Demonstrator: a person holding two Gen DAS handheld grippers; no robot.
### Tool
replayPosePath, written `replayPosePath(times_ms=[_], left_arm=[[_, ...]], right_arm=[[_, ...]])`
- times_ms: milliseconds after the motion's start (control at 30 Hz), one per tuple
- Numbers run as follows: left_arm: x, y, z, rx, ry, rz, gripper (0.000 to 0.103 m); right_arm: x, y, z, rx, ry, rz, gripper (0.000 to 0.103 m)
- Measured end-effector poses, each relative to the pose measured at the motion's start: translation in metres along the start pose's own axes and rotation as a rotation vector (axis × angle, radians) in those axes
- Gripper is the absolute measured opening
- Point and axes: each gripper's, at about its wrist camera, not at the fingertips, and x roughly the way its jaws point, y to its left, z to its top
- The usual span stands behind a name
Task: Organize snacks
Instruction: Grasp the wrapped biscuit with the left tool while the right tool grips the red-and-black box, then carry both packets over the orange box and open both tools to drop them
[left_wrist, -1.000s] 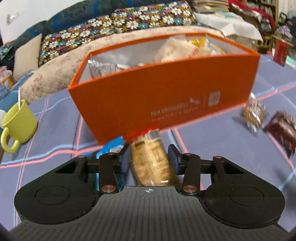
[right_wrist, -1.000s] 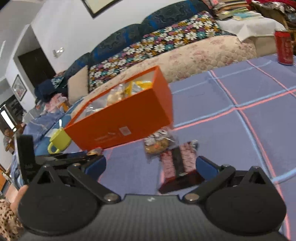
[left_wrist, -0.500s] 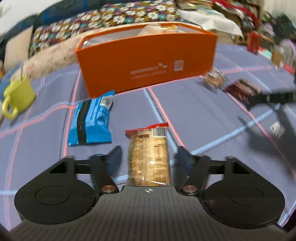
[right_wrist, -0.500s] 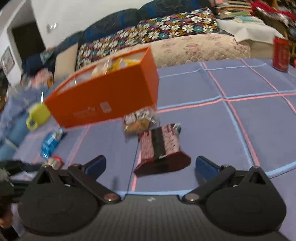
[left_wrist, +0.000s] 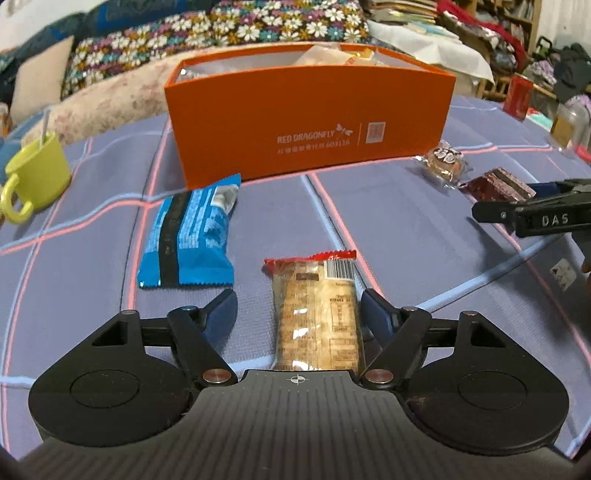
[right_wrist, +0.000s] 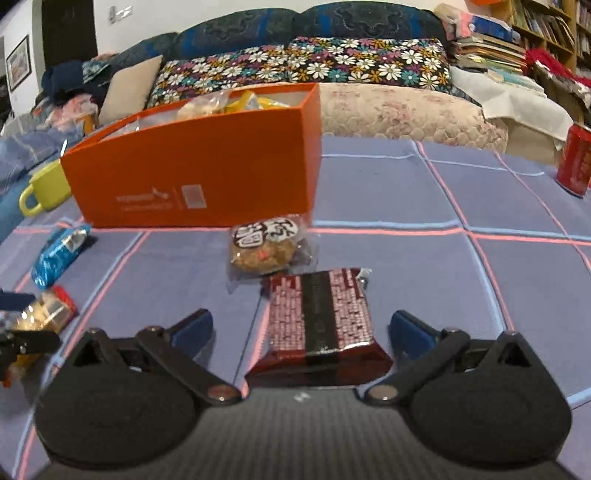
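Purple-blue checked cloth w/ pink and pale-blue lines covers the worktop (left_wrist: 424, 229), floral sofa cushions behind. Left tongs (left_wrist: 298, 308) are spread wide, gripping nothing; a clear-wrapped tan biscuit pack w/ red crimped end (left_wrist: 314, 314) lies flat between the blue pads, lengthwise along the fingers, right pad just beside it, left pad apart. Right tongs (right_wrist: 300, 328) are likewise spread, empty, straddling a dark-red foil wafer pack w/ black centre stripe (right_wrist: 319, 321), neither pad touching. Just beyond it sits a round cookie in clear wrap (right_wrist: 264, 245), near the front of the tall orange cardboard box (left_wrist: 310, 118), which already holds several wrapped snacks. A blue foil snack bag (left_wrist: 188, 236) lies left of the biscuit pack; a lime-green mug (left_wrist: 35, 175) stands further left, a red soda can (right_wrist: 574, 164) far right. Handling, my guess: all packs light, film slick and crinkly, contents brittle, so squeeze gently. Biscuit pack probably firm enough to pinch across its long sides at mid-length; wafer pack same, across the narrow width, not by the crimped ends, which would flop. Box walls are high, so lift well clear before dropping in.
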Motion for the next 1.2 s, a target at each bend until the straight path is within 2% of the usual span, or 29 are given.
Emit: replayPosePath(times_ms=[100,133,167,200,433,600,633,700,767,833,867,900,933,967,1033,1067,1133,1200], left_arm=[[0.0,-0.002,0.0,-0.005,-0.01,-0.004,0.023],[0.0,-0.003,0.0,-0.009,-0.014,-0.002,0.018],[-0.001,-0.004,0.001,-0.012,-0.018,-0.005,0.004],[-0.001,-0.005,0.001,-0.012,-0.022,0.0,0.0],[-0.006,-0.009,-0.003,0.005,-0.019,0.013,0.0],[-0.011,-0.006,-0.007,0.01,-0.014,0.02,0.002],[-0.011,-0.005,-0.007,0.005,-0.01,0.02,0.004],[-0.01,-0.004,-0.006,-0.002,-0.001,0.034,0.022],[-0.01,-0.006,-0.007,0.005,-0.001,0.049,0.029],[-0.011,-0.007,-0.008,0.017,-0.004,0.05,0.029],[-0.011,-0.007,-0.008,0.018,-0.005,0.045,0.026],[-0.011,-0.006,-0.009,0.014,-0.004,0.025,0.01],[-0.012,-0.004,-0.008,0.005,0.001,-0.008,0.0],[-0.013,-0.004,-0.008,0.004,0.01,-0.019,0.0],[-0.017,-0.004,-0.007,0.009,0.015,-0.014,0.0],[-0.021,-0.001,-0.005,-0.01,0.007,-0.035,0.0],[-0.033,0.007,0.005,-0.061,-0.022,-0.076,0.0],[-0.046,0.016,0.025,-0.086,-0.075,-0.074,0.0]], right_arm=[[0.0,0.005,-0.003,-0.035,-0.004,-0.006,0.101],[-0.003,0.007,-0.004,-0.044,-0.007,-0.003,0.093],[-0.007,0.008,-0.006,-0.054,-0.017,0.012,0.072],[-0.012,0.01,-0.006,-0.063,-0.022,0.022,0.065],[-0.04,0.042,-0.023,-0.151,0.016,0.154,0.066],[-0.05,0.045,-0.033,-0.179,0.008,0.173,0.067],[-0.05,0.044,-0.033,-0.165,0.012,0.179,0.07],[-0.05,0.041,-0.028,-0.132,0.014,0.193,0.075],[-0.053,0.039,-0.026,-0.123,0.001,0.187,0.077],[-0.05,0.039,-0.027,-0.126,0.018,0.176,0.076],[-0.047,0.04,-0.029,-0.134,0.025,0.181,0.077],[-0.048,0.044,-0.03,-0.166,0.021,0.165,0.075],[-0.049,0.044,-0.03,-0.178,0.019,0.164,0.059],[-0.051,0.044,-0.028,-0.173,0.025,0.167,0.05],[-0.055,0.036,-0.023,-0.098,0.025,0.207,0.05],[-0.058,0.033,-0.021,-0.071,0.017,0.217,0.05],[-0.069,0.027,-0.009,-0.014,-0.023,0.243,0.05],[-0.079,0.022,0.006,0.039,-0.073,0.276,0.05]])
